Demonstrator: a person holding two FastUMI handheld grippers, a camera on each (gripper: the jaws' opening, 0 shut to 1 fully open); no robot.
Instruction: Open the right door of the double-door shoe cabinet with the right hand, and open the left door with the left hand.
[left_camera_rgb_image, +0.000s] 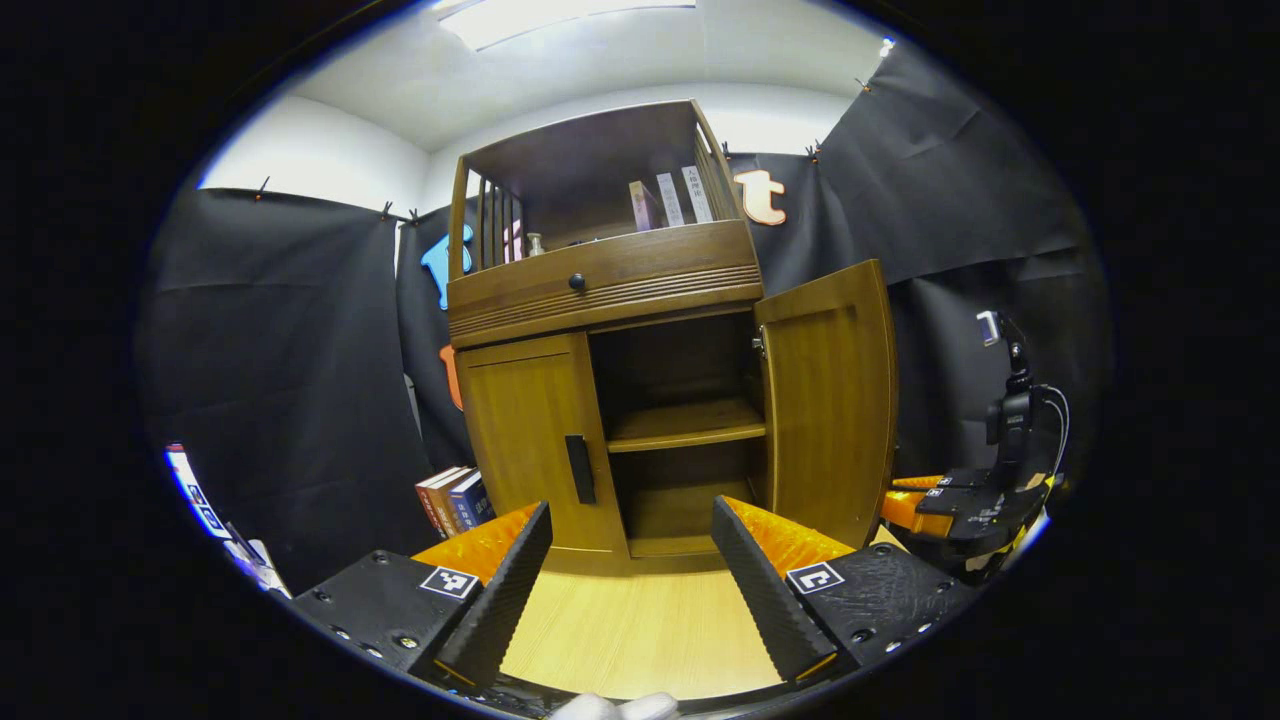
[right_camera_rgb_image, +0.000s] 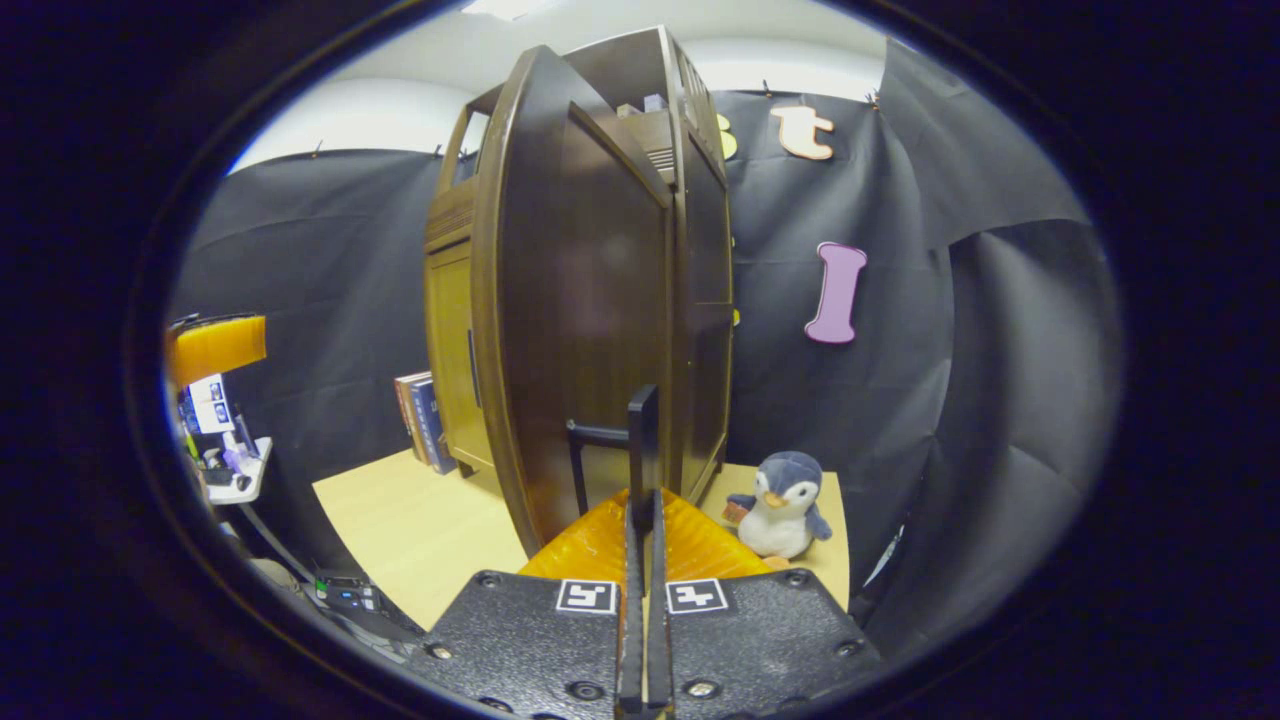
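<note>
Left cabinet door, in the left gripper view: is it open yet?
No, the left door sits flush and closed, while the right door stands swung open.

Shoe cabinet (left_camera_rgb_image: 610, 380) stands on the floor (left_camera_rgb_image: 640, 630) against the booth wall. In the left gripper view: left door (left_camera_rgb_image: 530, 440) flush in its frame, right door (left_camera_rgb_image: 830, 400) swung out to the right of the opening. Inner shelf (left_camera_rgb_image: 685, 425) crosses the open right half. Drawer (left_camera_rgb_image: 600, 275) sits above the doors; above it, an open top shelf holds upright books (left_camera_rgb_image: 670, 200). More books (left_camera_rgb_image: 455, 500) stand on the floor left of the cabinet.

Right gripper view: right door handle (right_camera_rgb_image: 640, 440) lies just ahead of the right gripper (right_camera_rgb_image: 645, 520). Toy penguin (right_camera_rgb_image: 785, 505) sits on the floor right of the cabinet, before the wall.
</note>
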